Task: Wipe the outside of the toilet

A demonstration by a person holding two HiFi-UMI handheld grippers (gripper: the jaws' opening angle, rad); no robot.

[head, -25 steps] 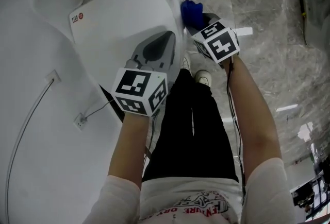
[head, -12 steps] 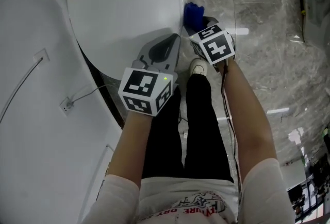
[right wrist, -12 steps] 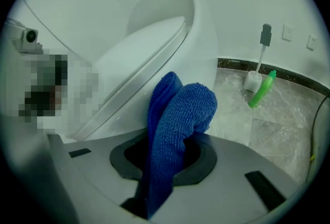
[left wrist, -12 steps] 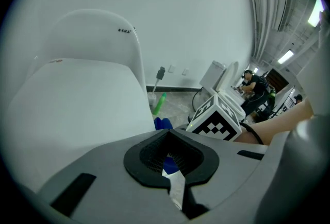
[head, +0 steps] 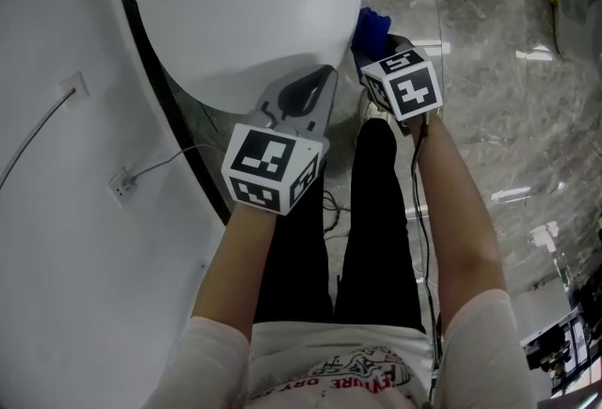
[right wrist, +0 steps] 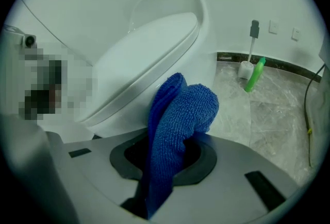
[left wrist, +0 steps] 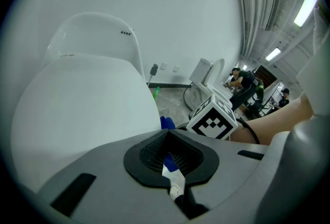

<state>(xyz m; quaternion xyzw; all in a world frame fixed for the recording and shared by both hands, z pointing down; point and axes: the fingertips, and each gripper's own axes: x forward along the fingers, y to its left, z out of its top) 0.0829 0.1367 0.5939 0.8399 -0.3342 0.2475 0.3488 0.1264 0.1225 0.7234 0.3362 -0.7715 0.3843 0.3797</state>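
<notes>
The white toilet [head: 246,12] has its lid down and fills the top of the head view. My right gripper [head: 378,48] is shut on a folded blue cloth [head: 371,27], which sits at the right side of the bowl just under the lid's rim. In the right gripper view the cloth [right wrist: 178,115] stands up out of my right gripper [right wrist: 170,148], with the toilet [right wrist: 149,58] just beyond it. My left gripper [head: 323,78] hovers over the lid's front edge, jaws shut on nothing. In its own view my left gripper [left wrist: 168,135] looks along the lid [left wrist: 82,104].
A white wall with a socket and cable [head: 122,181] runs along the left. The person's black-trousered legs [head: 367,210] stand on the marble floor [head: 489,50]. A toilet brush [right wrist: 251,58] and a green bottle [right wrist: 256,75] stand by the far wall.
Both grippers have slid along the toilet toward its front end, the tank end passing out of the head view. The blue cloth has stayed in the right gripper by the bowl's side.
</notes>
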